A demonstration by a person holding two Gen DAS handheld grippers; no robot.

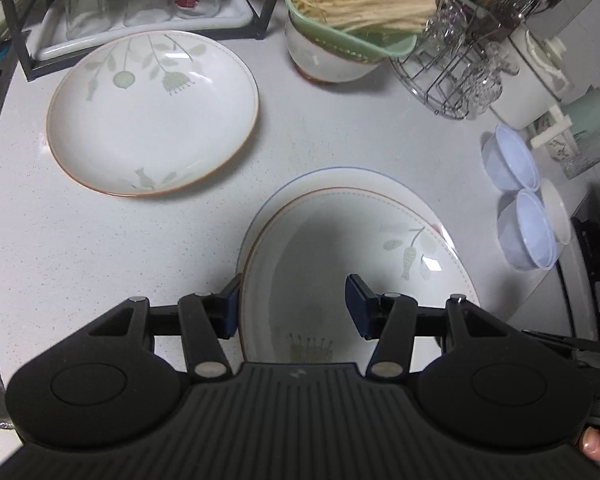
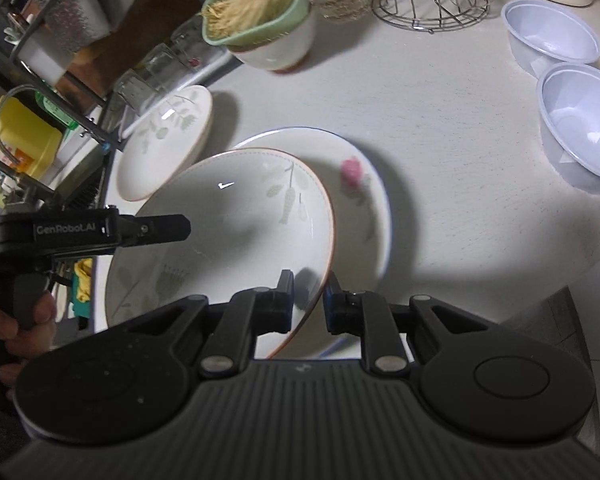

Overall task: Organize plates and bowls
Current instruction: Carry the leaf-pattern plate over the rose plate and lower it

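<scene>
"GenRobot.AI" in white on black left gripper (image 2: 180, 227) body

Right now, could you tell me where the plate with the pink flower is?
The pink-flower plate lies on the counter mid-frame in the right wrist view, directly under the leaf-pattern plate whose rim sits between the right gripper fingers.

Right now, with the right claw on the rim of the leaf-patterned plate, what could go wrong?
1. The right claw pinches only the near rim of the leaf plate, which looks tilted over the rose plate; it could slip and knock it.
2. The left claw is open around the opposite edge, giving no support.
3. A wide swing could hit the plastic bowls nearby.
</scene>
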